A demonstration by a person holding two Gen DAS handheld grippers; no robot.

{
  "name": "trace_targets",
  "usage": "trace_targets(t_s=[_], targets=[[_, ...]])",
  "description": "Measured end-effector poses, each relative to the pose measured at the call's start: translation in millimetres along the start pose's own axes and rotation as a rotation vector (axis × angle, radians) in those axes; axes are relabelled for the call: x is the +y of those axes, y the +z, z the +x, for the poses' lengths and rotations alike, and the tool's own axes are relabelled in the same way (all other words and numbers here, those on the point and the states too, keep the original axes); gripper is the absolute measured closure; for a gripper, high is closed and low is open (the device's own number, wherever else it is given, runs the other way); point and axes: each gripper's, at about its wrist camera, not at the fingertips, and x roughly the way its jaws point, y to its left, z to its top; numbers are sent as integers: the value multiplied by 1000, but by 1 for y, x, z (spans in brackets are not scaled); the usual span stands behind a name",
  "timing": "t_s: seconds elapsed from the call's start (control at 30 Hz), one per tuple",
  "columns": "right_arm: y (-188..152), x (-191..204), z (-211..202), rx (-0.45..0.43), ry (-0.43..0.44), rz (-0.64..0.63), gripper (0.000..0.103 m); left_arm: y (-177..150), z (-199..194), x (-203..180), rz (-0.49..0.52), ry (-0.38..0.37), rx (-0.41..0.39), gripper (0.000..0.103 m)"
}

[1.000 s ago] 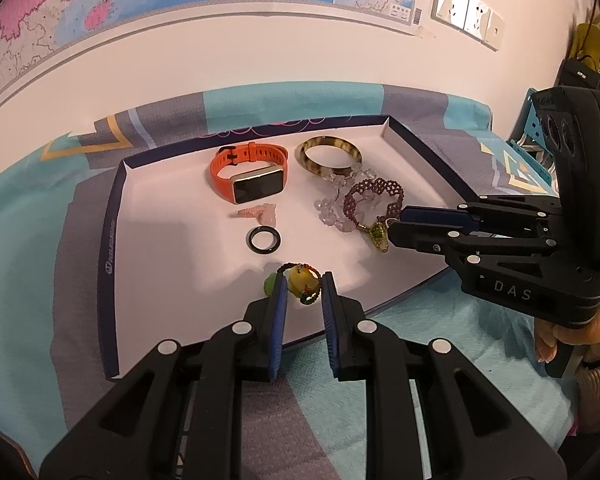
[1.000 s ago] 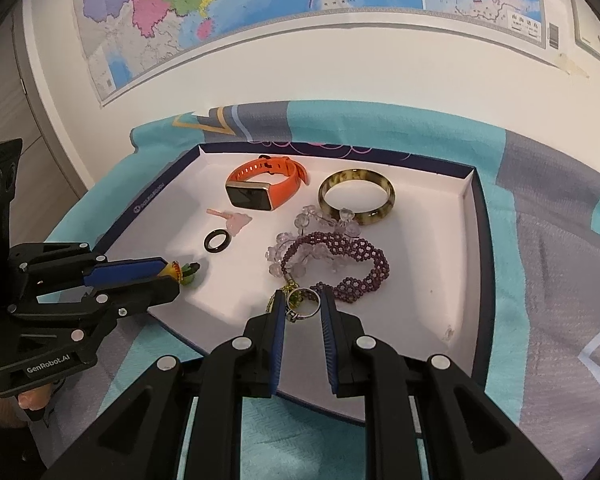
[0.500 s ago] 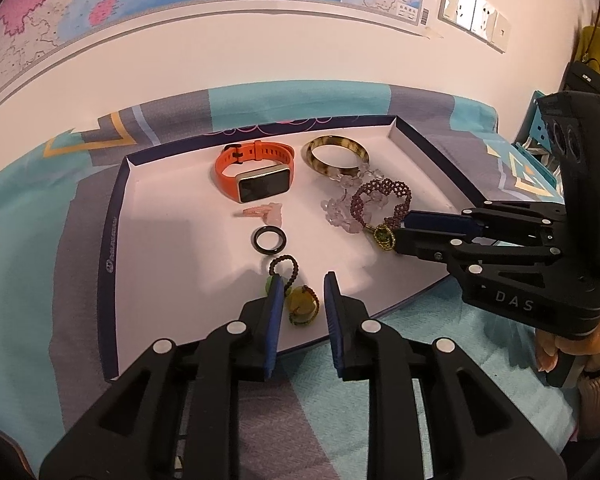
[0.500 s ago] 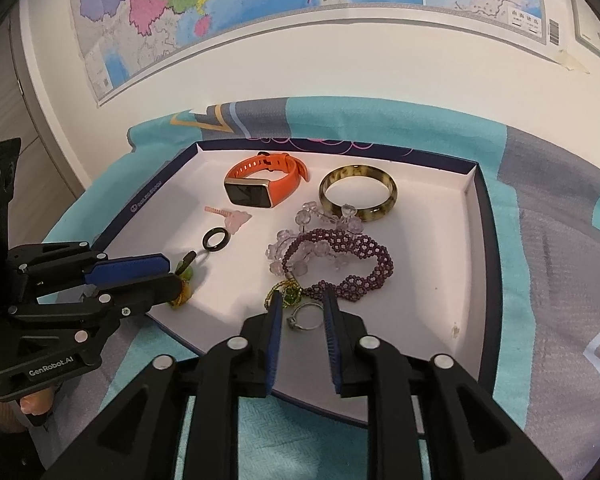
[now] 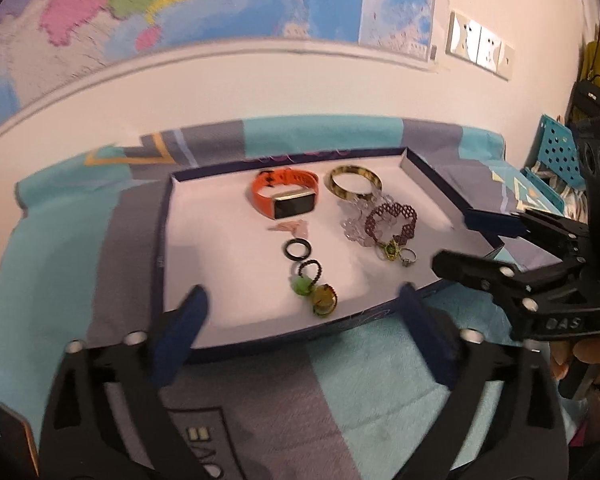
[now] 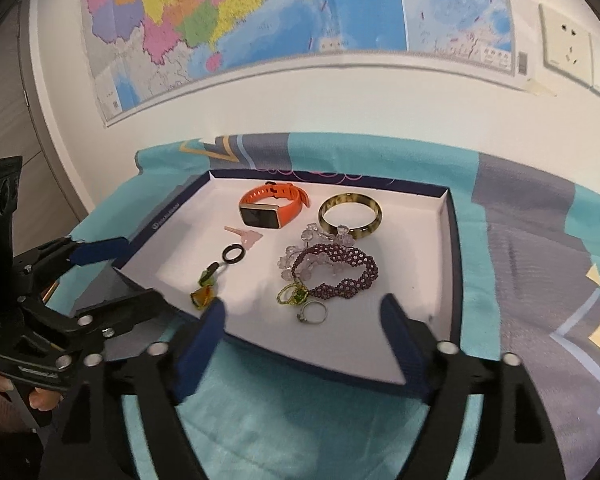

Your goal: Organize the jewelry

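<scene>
A shallow white tray with a dark blue rim (image 5: 164,240) (image 6: 448,240) holds the jewelry. In it lie an orange smartwatch (image 5: 286,198) (image 6: 270,208), a tortoiseshell bangle (image 5: 354,184) (image 6: 350,216), a purple beaded bracelet (image 5: 392,222) (image 6: 340,276), clear crystal beads (image 6: 312,240), a black ring (image 5: 299,249) (image 6: 235,253), a pink charm (image 5: 292,227), a green-and-yellow bead charm (image 5: 316,292) (image 6: 204,290) and a silver ring (image 5: 407,257) (image 6: 314,312). My left gripper (image 5: 304,344) is wide open, near the tray's front edge. My right gripper (image 6: 304,336) is wide open, just before the silver ring.
The tray sits on a teal and grey patterned cloth (image 5: 340,380). A map (image 6: 260,8) hangs on the white wall behind. Wall sockets (image 5: 480,46) are at the right. A blue perforated bin (image 5: 556,152) stands at the far right.
Both grippers opened wide and drew back from the tray. The bead charm left the left gripper and the silver ring left the right gripper; both now lie in the tray.
</scene>
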Motion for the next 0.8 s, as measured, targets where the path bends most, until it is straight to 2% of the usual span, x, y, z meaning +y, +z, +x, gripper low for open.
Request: trace_targets(t_s=[0.03,0.1,0.23,0.47,0.8], targets=[[-2,1,-5,-12,-11,-1,9,-1,-4,0,1,5,-7,6],[-6,2,-11,-28,-27,1,7,-5,-12,-1,-3,22,-14,6],[-17,7,-18,-20,-70,4,7,-13,-22,-2,-22,71,-22,6],[-35,19,-32,-41,-88,4,7,-26,-37,-3,-55,137,-36,6],[-50,32,-39,-34,-97,0,7,-41,-47,-6,-78,152,-22,6]])
